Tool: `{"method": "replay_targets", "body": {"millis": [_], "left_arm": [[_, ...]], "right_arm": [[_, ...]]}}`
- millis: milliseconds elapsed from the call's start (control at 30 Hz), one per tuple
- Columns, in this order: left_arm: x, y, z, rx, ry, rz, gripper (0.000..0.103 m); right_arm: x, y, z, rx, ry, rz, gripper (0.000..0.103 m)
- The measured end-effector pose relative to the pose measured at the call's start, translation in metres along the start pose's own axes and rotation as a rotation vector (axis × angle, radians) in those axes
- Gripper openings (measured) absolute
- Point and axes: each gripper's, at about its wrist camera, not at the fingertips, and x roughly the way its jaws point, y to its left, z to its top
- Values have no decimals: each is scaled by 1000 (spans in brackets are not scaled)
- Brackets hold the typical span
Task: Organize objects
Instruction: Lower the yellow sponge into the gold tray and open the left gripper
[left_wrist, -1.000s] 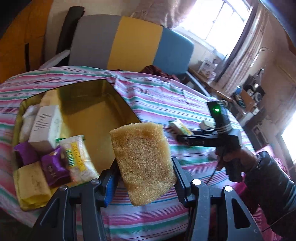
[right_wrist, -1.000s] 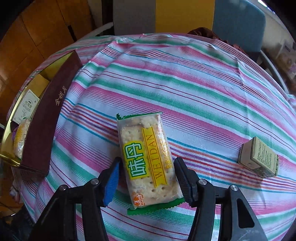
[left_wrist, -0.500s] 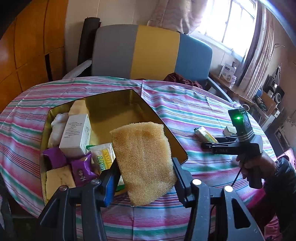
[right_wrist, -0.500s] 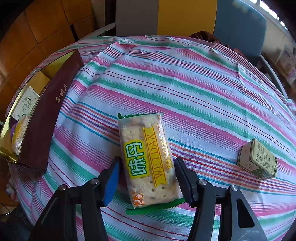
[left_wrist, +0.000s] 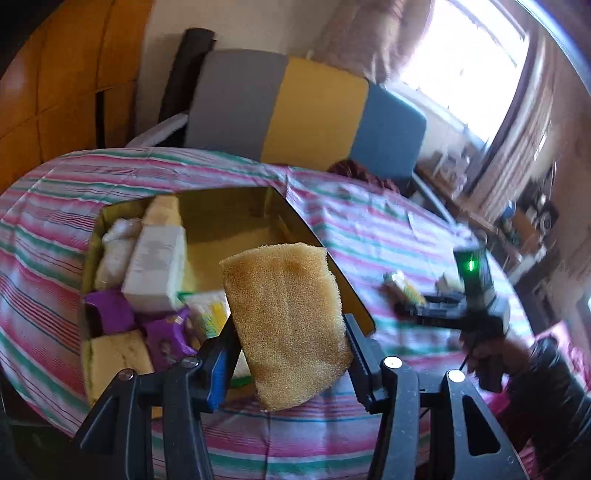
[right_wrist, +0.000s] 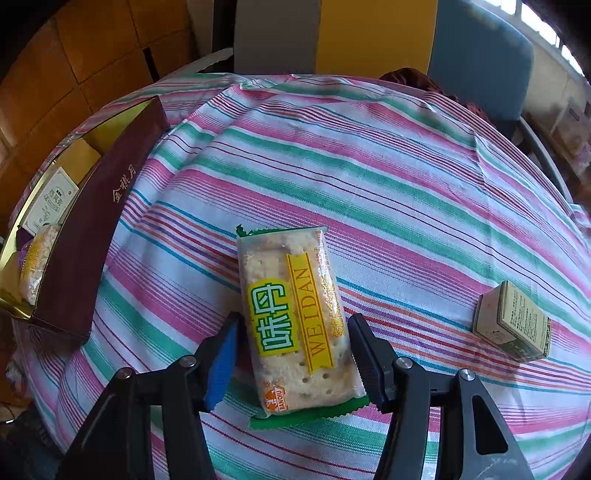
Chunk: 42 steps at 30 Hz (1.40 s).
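My left gripper (left_wrist: 290, 345) is shut on a yellow sponge (left_wrist: 288, 325) and holds it above the near right edge of the gold-lined box (left_wrist: 229, 218). The box holds a white carton (left_wrist: 155, 269), purple packets (left_wrist: 162, 332), a cracker pack and a yellow block. My right gripper (right_wrist: 293, 356) is shut on a Weidan cracker pack (right_wrist: 295, 317) just above the striped tablecloth (right_wrist: 369, 177). The right gripper also shows in the left wrist view (left_wrist: 424, 314), to the right of the box.
A small green-and-cream box (right_wrist: 511, 325) lies on the cloth to the right of the cracker pack. The box's dark red wall (right_wrist: 99, 236) stands at the left of the right wrist view. A grey, yellow and blue chair back (left_wrist: 306, 114) is behind the table.
The left wrist view has shifted and blurred; the sponge stays clamped over the box's right edge. The right gripper with the cracker pack has barely moved.
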Motion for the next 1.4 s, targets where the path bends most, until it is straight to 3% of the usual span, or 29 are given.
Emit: {"method": "replay_targets", "body": {"millis": [200, 367, 567, 667, 800, 967, 1033, 1133, 1233, 1400], "left_arm": [[-23, 49, 20, -144, -53, -18, 53], [-14, 71, 30, -240, -17, -63, 53], [25, 50, 54, -153, 30, -45, 53], [57, 37, 66, -90, 56, 12, 53], [96, 37, 75, -78, 101, 61, 54], [143, 46, 70, -63, 191, 174, 55], [153, 51, 64, -67, 232, 179, 56], [155, 47, 61, -29, 229, 191, 61], [152, 41, 61, -8, 215, 188, 75], [135, 36, 66, -2, 175, 189, 78]], "right_arm": [[-2, -1, 2, -12, -2, -8, 59], [-3, -1, 4, -14, 0, -12, 59], [-6, 1, 8, -17, 2, -17, 59], [-8, 1, 10, -17, 3, -17, 59], [-9, 1, 11, -18, 4, -18, 59], [-8, 1, 12, -21, 6, -19, 59], [-8, 1, 12, -21, 6, -19, 59], [-8, 2, 12, -21, 6, -20, 59], [-8, 2, 12, -21, 6, -20, 59], [-9, 3, 12, -21, 5, -20, 59]]}}
